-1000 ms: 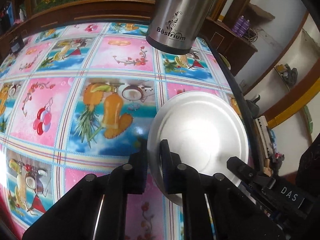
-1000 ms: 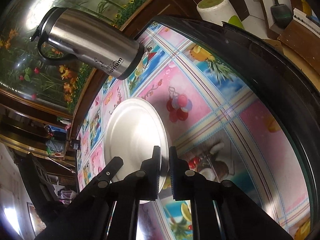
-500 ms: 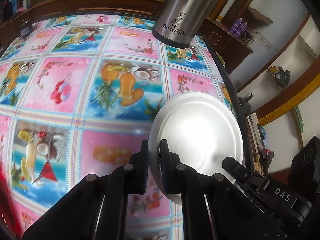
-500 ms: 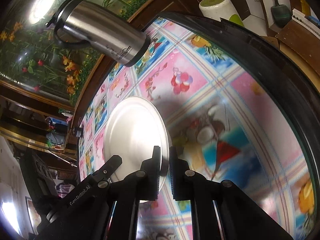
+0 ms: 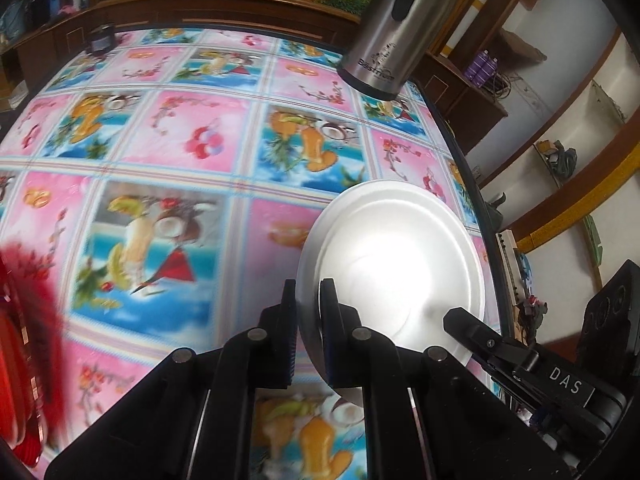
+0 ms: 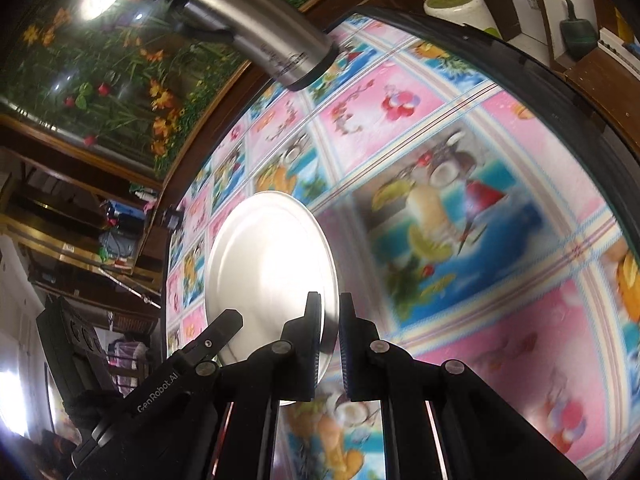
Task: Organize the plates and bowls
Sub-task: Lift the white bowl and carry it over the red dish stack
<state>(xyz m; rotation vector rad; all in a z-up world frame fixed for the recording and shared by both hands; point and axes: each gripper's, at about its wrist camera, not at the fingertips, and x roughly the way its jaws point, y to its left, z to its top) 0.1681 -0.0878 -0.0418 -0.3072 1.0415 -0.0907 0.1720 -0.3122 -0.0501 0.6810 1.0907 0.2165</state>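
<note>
The steel jug (image 5: 396,24) loses its top to the upper edge of the left wrist view, a red furry thing (image 5: 28,320) is cut by the left edge and too blurred to name, the tabletop (image 6: 460,240) print smears, and the plate (image 5: 396,272) rim hides behind the left tongs (image 5: 308,300).

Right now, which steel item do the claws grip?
The flat plate, rim pinched by left claw and right claw; the tall jug stands apart.
</note>
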